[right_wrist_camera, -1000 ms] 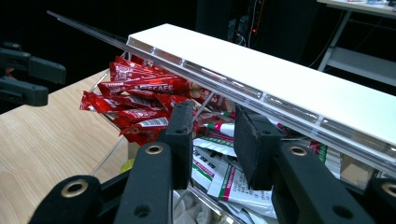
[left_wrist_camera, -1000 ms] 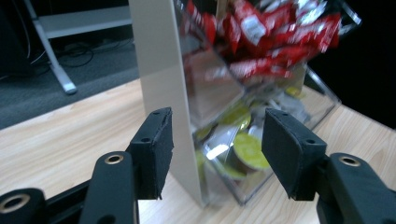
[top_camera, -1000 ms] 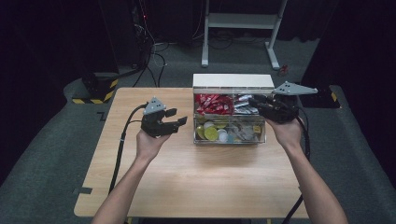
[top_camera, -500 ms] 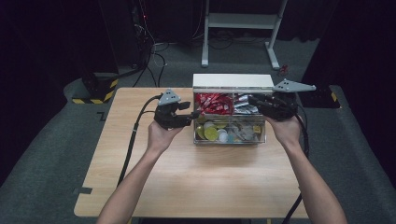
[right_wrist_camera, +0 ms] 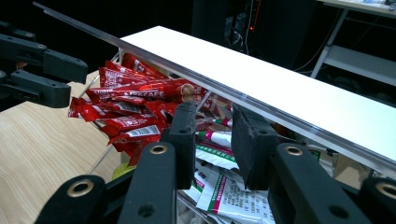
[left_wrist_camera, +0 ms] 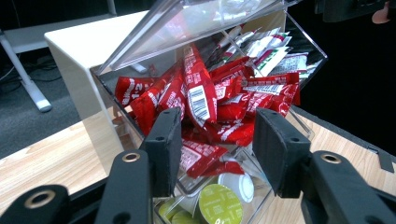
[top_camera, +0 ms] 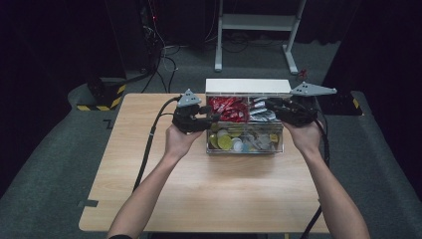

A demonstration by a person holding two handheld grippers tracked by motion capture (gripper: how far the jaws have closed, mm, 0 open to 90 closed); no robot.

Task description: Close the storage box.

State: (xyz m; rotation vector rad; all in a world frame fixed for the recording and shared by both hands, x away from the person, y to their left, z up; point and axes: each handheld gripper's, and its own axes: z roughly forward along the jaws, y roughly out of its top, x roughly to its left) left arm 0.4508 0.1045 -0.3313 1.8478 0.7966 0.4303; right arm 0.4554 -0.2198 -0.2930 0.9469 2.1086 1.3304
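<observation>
1. Red sachets (left_wrist_camera: 198,100) fill the back-left compartment of the clear box (top_camera: 245,145) on the table (top_camera: 214,194): light, soft, slippery foil, best pinched flat across 1 packet's middle.
2. Left gripper (left_wrist_camera: 217,140) has just been closing; its jaws stand half-spread in front of the sachets, nothing between them.
3. Right gripper (right_wrist_camera: 212,135) sits under the raised lid (right_wrist_camera: 224,91) (jaws narrow, pinching nothing I can see).

In the left gripper view, the left tongs (left_wrist_camera: 212,144) cover the lower red sachets (left_wrist_camera: 205,100), and the bottom edge cuts off the green coffee capsules (left_wrist_camera: 219,205). In the right gripper view, the raised clear lid (right_wrist_camera: 196,79) and the right tongs (right_wrist_camera: 212,140) hide part of the white sachets (right_wrist_camera: 233,196). Sachet print is too small to read in the high view.
</observation>
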